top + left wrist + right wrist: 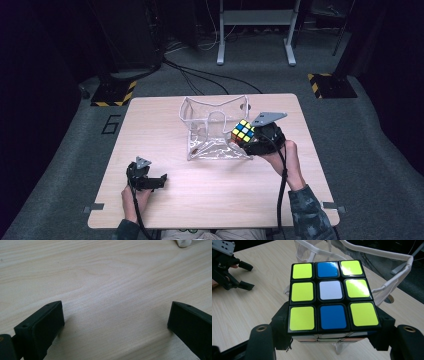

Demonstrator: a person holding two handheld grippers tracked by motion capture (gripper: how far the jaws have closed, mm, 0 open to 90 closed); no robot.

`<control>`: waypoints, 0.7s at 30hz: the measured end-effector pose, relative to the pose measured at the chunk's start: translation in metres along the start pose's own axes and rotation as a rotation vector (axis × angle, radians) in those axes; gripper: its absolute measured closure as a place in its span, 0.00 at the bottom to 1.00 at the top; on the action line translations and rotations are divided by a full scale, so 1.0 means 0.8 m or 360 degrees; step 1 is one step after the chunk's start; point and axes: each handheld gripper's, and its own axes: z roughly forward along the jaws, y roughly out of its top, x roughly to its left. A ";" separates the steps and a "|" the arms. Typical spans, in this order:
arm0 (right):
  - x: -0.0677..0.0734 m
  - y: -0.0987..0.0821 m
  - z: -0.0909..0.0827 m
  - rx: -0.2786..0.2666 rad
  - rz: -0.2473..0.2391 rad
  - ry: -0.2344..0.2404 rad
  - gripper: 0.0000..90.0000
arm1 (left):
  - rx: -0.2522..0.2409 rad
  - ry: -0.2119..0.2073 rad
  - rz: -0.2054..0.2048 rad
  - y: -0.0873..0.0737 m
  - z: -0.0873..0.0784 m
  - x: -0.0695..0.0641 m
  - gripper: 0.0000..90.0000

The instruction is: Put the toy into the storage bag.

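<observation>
Right gripper (248, 139) clamped on the cube (243, 130), jaws on opposite sides, yellow/blue face toward its camera (331, 295). Cube is held off the counter (165, 125), at the right edge of the clear bag (212, 127), near the rim. Left gripper (159, 181) released, jaws wide apart, nothing between them, parked low over the counter near the front-left, well apart from the bag.

Step in hand, as I read it: carrying the cube to the bag for drop-in. Next move: get the cube over the bag mouth, clear the floppy rim, lower, release. Risk: rim folds under the cube. Left could hold the bag open.
</observation>
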 end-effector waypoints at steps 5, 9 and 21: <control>-0.003 0.010 -0.002 -0.0018 -0.0029 -0.0007 0.37 | 0.0000 0.0000 0.0000 0.000 0.000 0.000 0.01; -0.005 0.018 -0.004 -0.0023 -0.0025 -0.0013 0.37 | 0.0003 -0.0001 -0.0003 0.000 0.000 0.000 0.01; -0.012 0.037 -0.003 -0.0024 -0.0033 -0.0034 0.37 | 0.0003 -0.0001 -0.0003 0.000 0.000 0.000 0.01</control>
